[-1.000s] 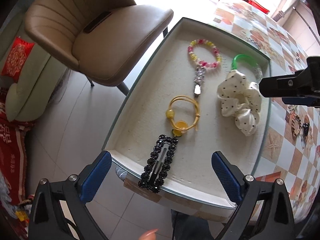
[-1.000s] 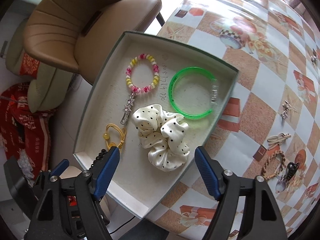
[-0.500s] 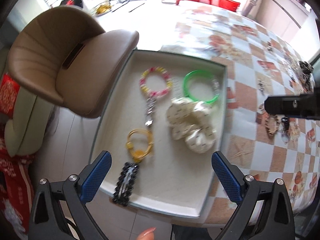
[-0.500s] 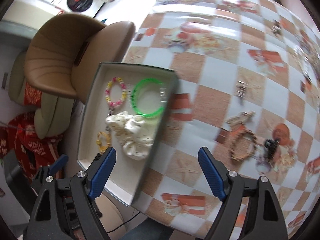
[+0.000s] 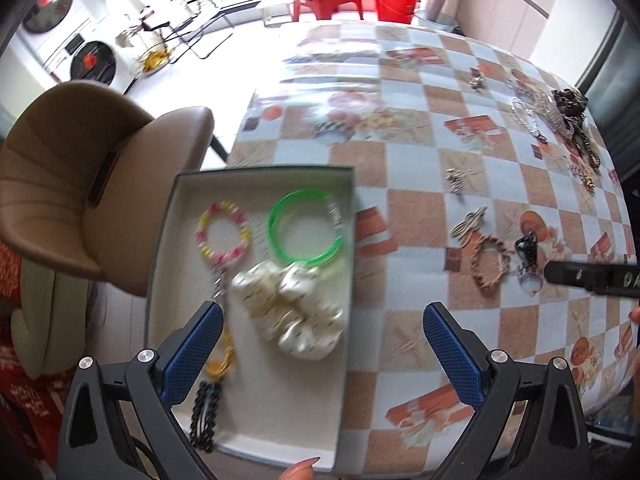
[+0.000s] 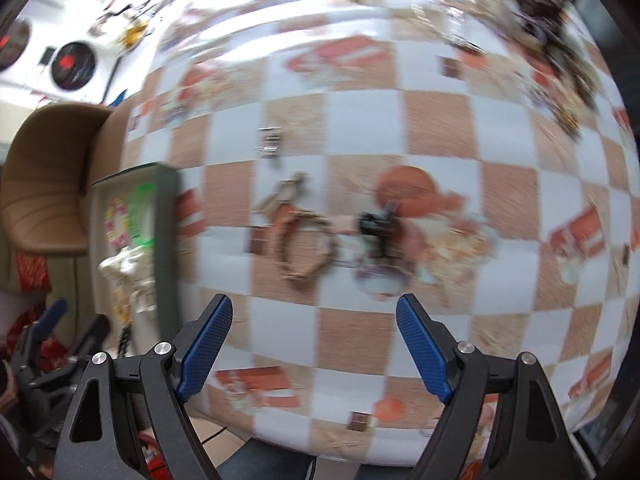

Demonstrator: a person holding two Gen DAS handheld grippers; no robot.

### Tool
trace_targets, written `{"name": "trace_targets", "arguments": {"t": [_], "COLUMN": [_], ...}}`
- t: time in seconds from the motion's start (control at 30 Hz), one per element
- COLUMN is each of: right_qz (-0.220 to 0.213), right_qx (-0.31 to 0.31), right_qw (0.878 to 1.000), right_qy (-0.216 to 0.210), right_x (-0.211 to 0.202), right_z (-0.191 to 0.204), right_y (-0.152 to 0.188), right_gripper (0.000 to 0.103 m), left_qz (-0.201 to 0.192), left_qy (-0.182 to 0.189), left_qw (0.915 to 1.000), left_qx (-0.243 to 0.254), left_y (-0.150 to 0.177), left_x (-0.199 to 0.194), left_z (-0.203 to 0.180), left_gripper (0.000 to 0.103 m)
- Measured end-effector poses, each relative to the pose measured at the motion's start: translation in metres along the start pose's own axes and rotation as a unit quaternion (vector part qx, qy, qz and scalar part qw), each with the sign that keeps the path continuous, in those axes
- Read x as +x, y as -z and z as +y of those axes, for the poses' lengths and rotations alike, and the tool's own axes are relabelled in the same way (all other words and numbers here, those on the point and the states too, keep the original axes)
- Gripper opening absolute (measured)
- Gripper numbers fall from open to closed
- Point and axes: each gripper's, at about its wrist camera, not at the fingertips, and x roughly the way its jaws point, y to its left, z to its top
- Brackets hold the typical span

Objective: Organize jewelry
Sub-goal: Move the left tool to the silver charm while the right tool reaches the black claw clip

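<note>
A shallow white tray [image 5: 256,408] at the table's near left edge holds a green bangle [image 5: 306,230], a pink and yellow bead bracelet [image 5: 223,234], a white dotted scrunchie [image 5: 292,316], a yellow hair tie [image 5: 220,364] and a black hair clip [image 5: 206,416]. My left gripper [image 5: 320,340] hangs open above the tray's right side, empty. My right gripper [image 6: 312,332] is open and empty over the checked tablecloth, just short of a braided brown bracelet [image 6: 306,246] and a black clip [image 6: 376,226]. The right wrist view is blurred.
A tan padded chair [image 5: 80,184] stands left of the table. More jewelry lies in a heap at the far right [image 5: 568,120], with small pieces [image 5: 456,180] between. The table's near edge [image 5: 400,468] is close below the grippers. A fingertip [image 5: 298,472] shows at the bottom.
Both grippers have swung right, away from the tray's near left corner. The right one has left the tray and now hangs over the loose pieces on the cloth. Both stay open.
</note>
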Motion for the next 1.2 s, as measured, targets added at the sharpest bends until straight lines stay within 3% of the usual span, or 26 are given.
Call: {"name": "trace_targets", "arguments": {"t": [0.3, 0.57, 0.83, 0.93, 1.2], "right_qz": [-0.012, -0.022, -0.031, -0.032, -0.047], "right_qx": [0.021, 0.008, -0.011, -0.012, -0.016], "right_qw": [0.999, 0.998, 0.997, 0.997, 0.996], "right_qy": [0.036, 0.055, 0.066, 0.066, 0.078], "right_x": [0.011, 0.024, 0.043, 0.05, 0.064], "right_z": [-0.026, -0.027, -0.02, -0.02, -0.021], "right_y": [-0.001, -0.009, -0.021, -0.023, -0.024], "right_gripper": [0.086, 0.086, 0.082, 0.08, 0.075], "left_qz": [0.007, 0.025, 0.038, 0.054, 0.063], "left_qy": [0.03, 0.031, 0.04, 0.047, 0.052], "left_qw": [0.9995, 0.9992, 0.9984, 0.9972, 0.9957], "left_qx": [0.004, -0.009, 0.01, 0.02, 0.042], "left_y": [-0.042, -0.076, -0.096, -0.103, -0.106], "left_x": [0.021, 0.062, 0.1, 0.119, 0.142], "left_z": [-0.035, -0.059, -0.084, -0.093, -0.109], "left_gripper": [0.102, 0.102, 0.101, 0.086, 0.086]}}
